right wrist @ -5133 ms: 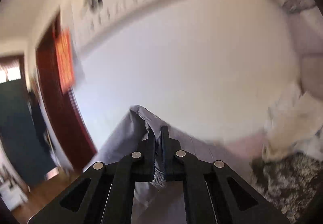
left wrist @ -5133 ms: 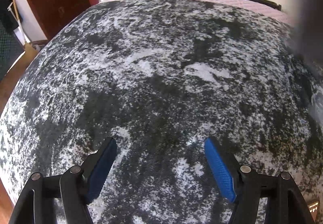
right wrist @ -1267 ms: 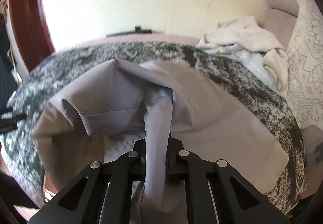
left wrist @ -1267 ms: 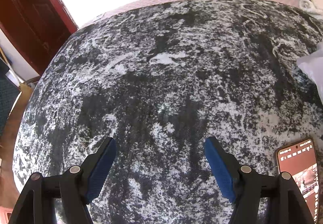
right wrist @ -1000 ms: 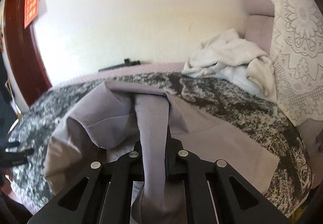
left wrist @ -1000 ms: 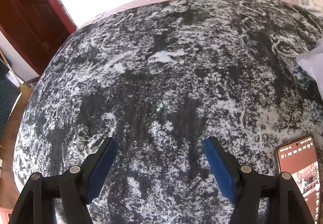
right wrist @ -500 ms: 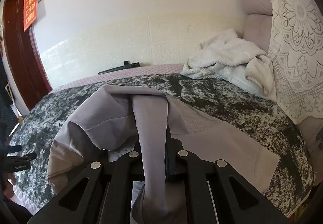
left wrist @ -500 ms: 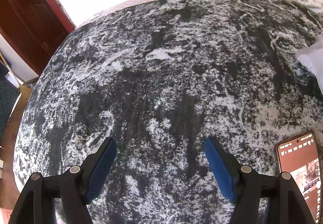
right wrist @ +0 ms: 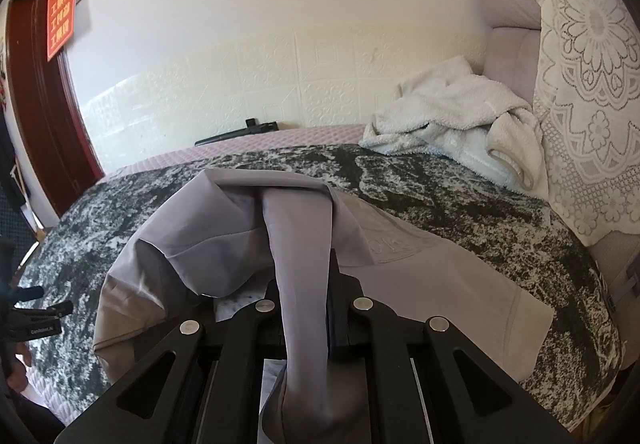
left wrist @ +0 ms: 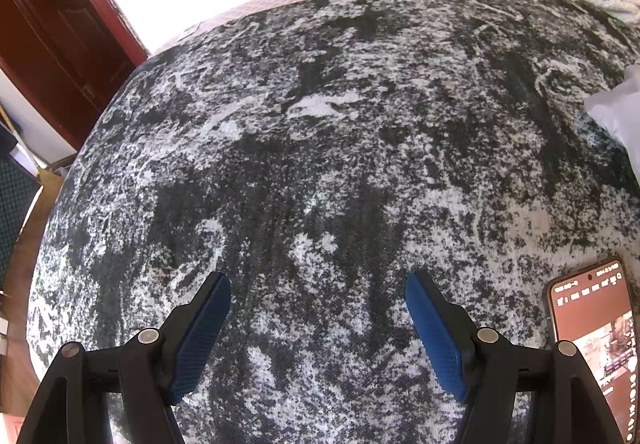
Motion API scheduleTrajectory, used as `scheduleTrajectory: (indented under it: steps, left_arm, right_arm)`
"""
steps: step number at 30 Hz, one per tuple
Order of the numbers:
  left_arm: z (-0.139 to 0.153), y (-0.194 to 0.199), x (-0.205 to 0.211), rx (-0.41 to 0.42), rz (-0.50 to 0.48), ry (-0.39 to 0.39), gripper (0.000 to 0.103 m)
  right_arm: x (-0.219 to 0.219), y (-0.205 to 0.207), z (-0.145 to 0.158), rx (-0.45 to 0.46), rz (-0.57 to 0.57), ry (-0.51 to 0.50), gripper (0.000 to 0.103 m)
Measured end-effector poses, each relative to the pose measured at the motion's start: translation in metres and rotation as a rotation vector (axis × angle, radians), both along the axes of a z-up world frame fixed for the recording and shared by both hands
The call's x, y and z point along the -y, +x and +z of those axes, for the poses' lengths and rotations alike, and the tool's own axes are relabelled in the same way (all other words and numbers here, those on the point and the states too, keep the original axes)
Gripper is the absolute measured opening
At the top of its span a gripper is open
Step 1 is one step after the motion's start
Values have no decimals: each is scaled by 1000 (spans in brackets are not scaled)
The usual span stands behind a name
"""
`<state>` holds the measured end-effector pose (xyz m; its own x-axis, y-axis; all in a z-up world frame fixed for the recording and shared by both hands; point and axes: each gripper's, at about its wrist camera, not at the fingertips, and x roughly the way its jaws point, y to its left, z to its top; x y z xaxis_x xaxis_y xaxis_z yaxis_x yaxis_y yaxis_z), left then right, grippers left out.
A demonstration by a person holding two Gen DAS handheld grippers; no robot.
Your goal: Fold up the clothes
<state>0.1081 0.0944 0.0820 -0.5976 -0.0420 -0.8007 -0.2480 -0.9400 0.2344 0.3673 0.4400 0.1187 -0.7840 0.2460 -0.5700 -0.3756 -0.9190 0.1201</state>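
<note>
Writing: a red notice (right wrist: 62, 4) with yellow characters hangs on the dark red door frame (right wrist: 36, 116); its characters cannot be read, and black script on a strip high on the wall is cut off by the frame edge. A phone (left wrist: 596, 336) lies lit on the blanket, its screen text too small to read.

Left wrist view: the left gripper (left wrist: 318, 318) hangs over the black-and-white mottled blanket (left wrist: 320, 148), blue pads (left wrist: 202, 336) spread wide with nothing between them. Only a pale corner of the grey garment (left wrist: 616, 116) enters at the right edge.

Right wrist view: the right gripper (right wrist: 304, 308) has its fingers pressed together on a fold of the grey garment (right wrist: 420, 268), which rises as a strip through the jaws; the fingertips are hidden behind the cloth. The rest of the garment lies spread on the blanket (right wrist: 480, 212), partly doubled over itself. Only this view shows the white towelling bundle (right wrist: 456, 120), the lace-covered pillow (right wrist: 592, 92) and, at the left edge, the left gripper (right wrist: 36, 304), dark and hard to make out.
</note>
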Motion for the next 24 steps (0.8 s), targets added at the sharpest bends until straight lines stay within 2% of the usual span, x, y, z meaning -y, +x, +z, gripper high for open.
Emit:
scheduleTrajectory:
  steps: [24]
  left_arm:
    - [0,2,-1,0,-3,-3,77]
  right_arm:
    - [2,-2,-1,7,-2,4,9]
